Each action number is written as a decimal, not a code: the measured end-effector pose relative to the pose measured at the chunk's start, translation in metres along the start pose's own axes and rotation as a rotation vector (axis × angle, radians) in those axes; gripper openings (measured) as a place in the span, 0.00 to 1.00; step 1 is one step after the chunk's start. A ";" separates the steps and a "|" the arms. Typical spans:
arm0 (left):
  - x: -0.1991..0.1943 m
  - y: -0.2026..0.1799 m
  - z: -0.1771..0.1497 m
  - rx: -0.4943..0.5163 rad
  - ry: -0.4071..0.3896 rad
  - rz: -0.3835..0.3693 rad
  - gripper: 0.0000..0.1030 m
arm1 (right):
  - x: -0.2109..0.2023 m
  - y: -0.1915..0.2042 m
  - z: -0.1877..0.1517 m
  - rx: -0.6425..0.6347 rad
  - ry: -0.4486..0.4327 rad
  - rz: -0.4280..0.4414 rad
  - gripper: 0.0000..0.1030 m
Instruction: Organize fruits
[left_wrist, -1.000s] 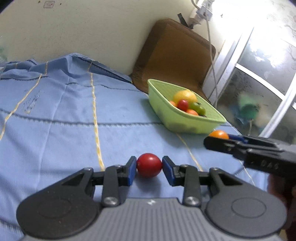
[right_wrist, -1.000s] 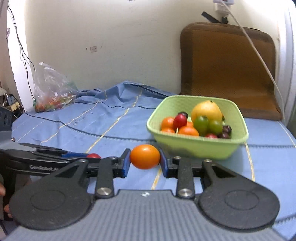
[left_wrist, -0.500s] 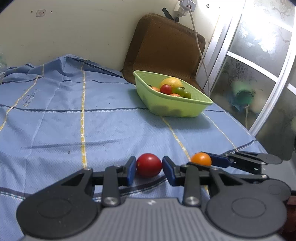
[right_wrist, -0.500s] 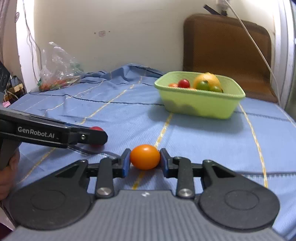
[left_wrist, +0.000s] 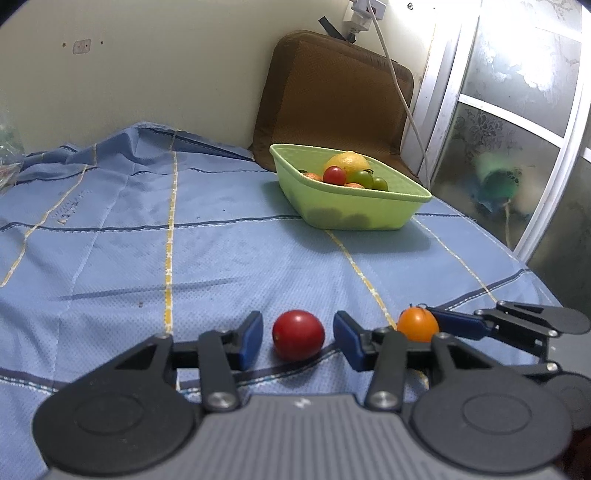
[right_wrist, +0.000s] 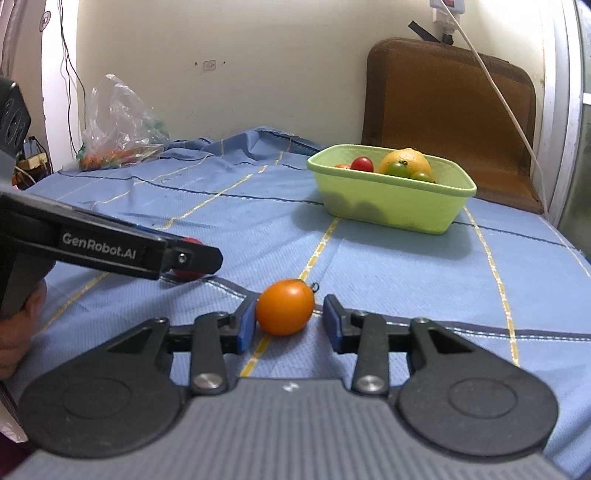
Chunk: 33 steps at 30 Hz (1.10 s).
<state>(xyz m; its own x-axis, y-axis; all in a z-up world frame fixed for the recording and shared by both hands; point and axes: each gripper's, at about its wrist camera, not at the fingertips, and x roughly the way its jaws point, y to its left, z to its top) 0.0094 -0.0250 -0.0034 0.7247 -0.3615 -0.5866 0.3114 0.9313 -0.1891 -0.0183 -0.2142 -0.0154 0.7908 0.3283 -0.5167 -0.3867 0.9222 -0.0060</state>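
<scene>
A red tomato lies on the blue cloth between the pads of my left gripper, which is open with gaps on both sides. An orange tomato lies on the cloth in my right gripper, which is open; the left pad touches it, the right pad stands apart. The orange tomato and right gripper also show in the left wrist view. The red tomato is mostly hidden behind the left gripper in the right wrist view. A green basket with several fruits stands farther back.
A brown cushion leans on the wall behind the basket, with a white cable across it. A plastic bag of produce sits at the far left. A glass door is on the right. The cloth's edge runs near the door.
Both grippers came down from near the basket to the cloth and opened. The red and orange tomatoes, held before, now rest on the cloth between the pads.
</scene>
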 end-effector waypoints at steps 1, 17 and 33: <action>0.000 -0.001 0.000 0.002 -0.001 0.004 0.40 | -0.001 0.000 -0.001 0.000 -0.002 -0.003 0.43; -0.037 -0.024 -0.026 0.077 0.017 -0.122 0.30 | -0.036 0.009 -0.018 -0.045 -0.008 0.097 0.34; -0.035 -0.049 -0.038 0.136 0.025 0.002 0.46 | -0.049 0.015 -0.038 -0.055 -0.044 0.084 0.35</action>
<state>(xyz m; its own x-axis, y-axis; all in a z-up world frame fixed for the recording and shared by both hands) -0.0544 -0.0566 -0.0034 0.7104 -0.3572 -0.6064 0.3917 0.9165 -0.0809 -0.0811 -0.2238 -0.0231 0.7744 0.4134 -0.4790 -0.4767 0.8790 -0.0120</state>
